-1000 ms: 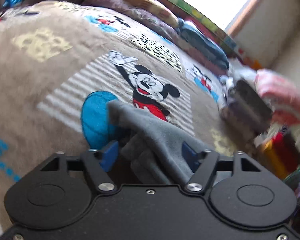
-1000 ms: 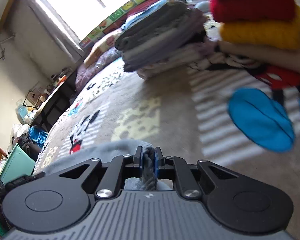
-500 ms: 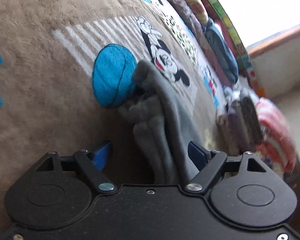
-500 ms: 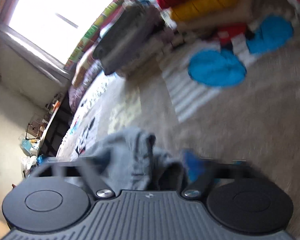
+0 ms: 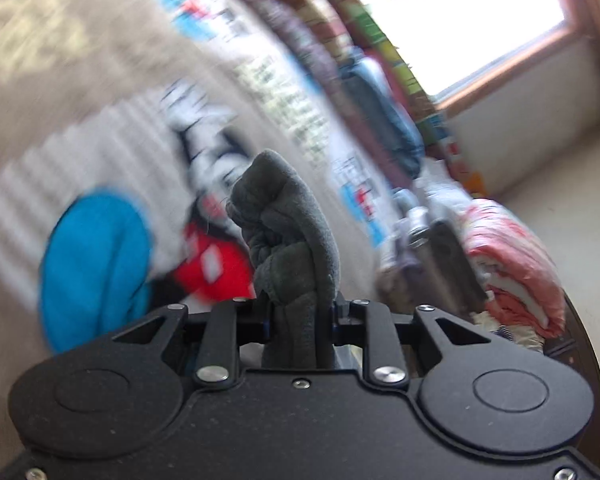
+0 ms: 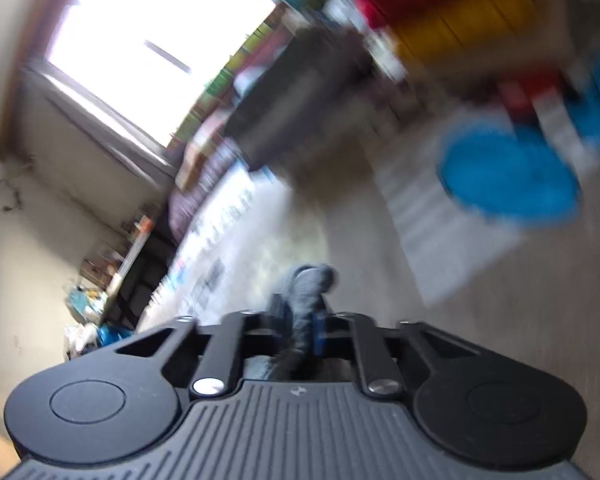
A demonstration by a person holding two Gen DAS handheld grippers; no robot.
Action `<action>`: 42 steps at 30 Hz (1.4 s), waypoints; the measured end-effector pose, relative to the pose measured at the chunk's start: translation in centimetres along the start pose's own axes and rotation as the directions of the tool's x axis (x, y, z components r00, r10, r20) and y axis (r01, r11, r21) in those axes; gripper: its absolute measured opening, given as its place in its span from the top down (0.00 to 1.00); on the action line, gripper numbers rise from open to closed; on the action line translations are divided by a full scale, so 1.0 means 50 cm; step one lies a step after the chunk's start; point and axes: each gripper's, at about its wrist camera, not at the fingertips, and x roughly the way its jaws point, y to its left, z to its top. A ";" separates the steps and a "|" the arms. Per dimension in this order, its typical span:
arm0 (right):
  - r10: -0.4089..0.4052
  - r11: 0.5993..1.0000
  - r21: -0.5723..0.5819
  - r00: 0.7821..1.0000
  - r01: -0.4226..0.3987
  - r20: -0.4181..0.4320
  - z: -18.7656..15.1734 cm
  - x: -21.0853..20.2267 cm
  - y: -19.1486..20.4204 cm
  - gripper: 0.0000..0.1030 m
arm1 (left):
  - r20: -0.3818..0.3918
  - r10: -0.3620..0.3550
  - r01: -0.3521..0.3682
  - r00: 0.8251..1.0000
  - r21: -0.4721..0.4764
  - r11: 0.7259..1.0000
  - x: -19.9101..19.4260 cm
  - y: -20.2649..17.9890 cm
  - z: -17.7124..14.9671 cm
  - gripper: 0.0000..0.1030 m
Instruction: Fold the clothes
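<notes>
A grey fleece garment [image 5: 292, 240] is bunched up and pinched between the jaws of my left gripper [image 5: 300, 312], sticking up above the Mickey Mouse blanket [image 5: 80, 128]. My right gripper [image 6: 300, 320] is shut on another fold of the same grey garment [image 6: 308, 292], held above the blanket [image 6: 480, 280]. Both views are blurred by motion.
Stacks of folded clothes sit at the blanket's far side: a pink and white pile [image 5: 512, 264] and a dark pile [image 5: 440, 256] in the left wrist view, yellow and red ones [image 6: 460, 12] in the right. Pillows [image 5: 380, 120] lie under a bright window [image 6: 148, 40].
My left gripper has closed on the grey garment and lifted it. My right gripper opened about half a second ago and has shut on the garment again. Both hands are moving fast.
</notes>
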 end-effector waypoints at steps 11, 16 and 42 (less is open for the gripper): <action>0.054 0.967 -0.253 0.993 -0.026 0.103 0.147 0.090 0.136 0.87 | 0.166 -0.076 0.064 0.983 0.074 0.995 0.026 -0.021 0.061 0.79; -0.047 0.965 -0.258 0.999 0.039 -0.025 0.113 0.152 0.099 0.86 | 0.053 0.094 -0.098 0.994 0.065 0.993 0.049 0.069 0.026 0.64; -0.166 0.940 -0.332 0.952 0.075 -0.256 0.100 0.297 -0.004 0.46 | -0.203 0.410 -0.285 0.889 0.455 0.844 0.207 0.036 0.169 0.41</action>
